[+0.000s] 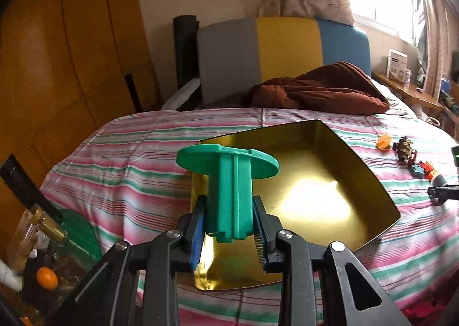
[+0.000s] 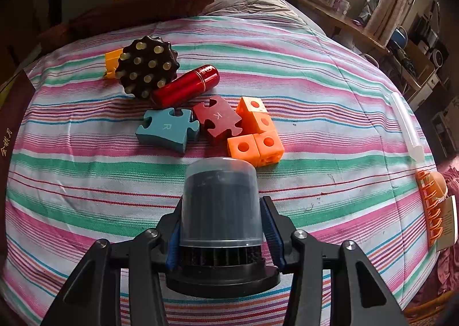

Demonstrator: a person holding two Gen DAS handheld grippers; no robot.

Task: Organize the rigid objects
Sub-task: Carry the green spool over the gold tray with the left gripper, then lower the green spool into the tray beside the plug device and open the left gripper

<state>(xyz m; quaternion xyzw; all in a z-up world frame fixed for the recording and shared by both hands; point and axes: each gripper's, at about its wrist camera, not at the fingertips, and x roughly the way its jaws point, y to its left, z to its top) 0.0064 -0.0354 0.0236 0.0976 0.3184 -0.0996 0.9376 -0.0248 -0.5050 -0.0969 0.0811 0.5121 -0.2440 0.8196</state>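
Observation:
My left gripper (image 1: 229, 212) is shut on a green plastic spool (image 1: 229, 182) with a round flange at its far end. It holds the spool over the near left part of a shiny gold tray (image 1: 315, 179) that lies on the striped bedspread. My right gripper (image 2: 221, 211) is shut on a black cylinder under a clear domed cap (image 2: 221, 197), with the wide black base nearest the camera. Beyond it on the bedspread lie a blue puzzle piece (image 2: 166, 129), a red puzzle piece (image 2: 218, 119), joined orange cubes (image 2: 258, 136), a red metal capsule (image 2: 186, 85) and a dark studded disc (image 2: 146, 67).
A yellow block (image 2: 112, 63) sits behind the studded disc. A clear tube (image 2: 407, 128) and an orange comb-like clip (image 2: 430, 205) lie at the right bed edge. Small toys (image 1: 404, 148) lie right of the tray. A brown blanket (image 1: 321, 90) is heaped at the headboard.

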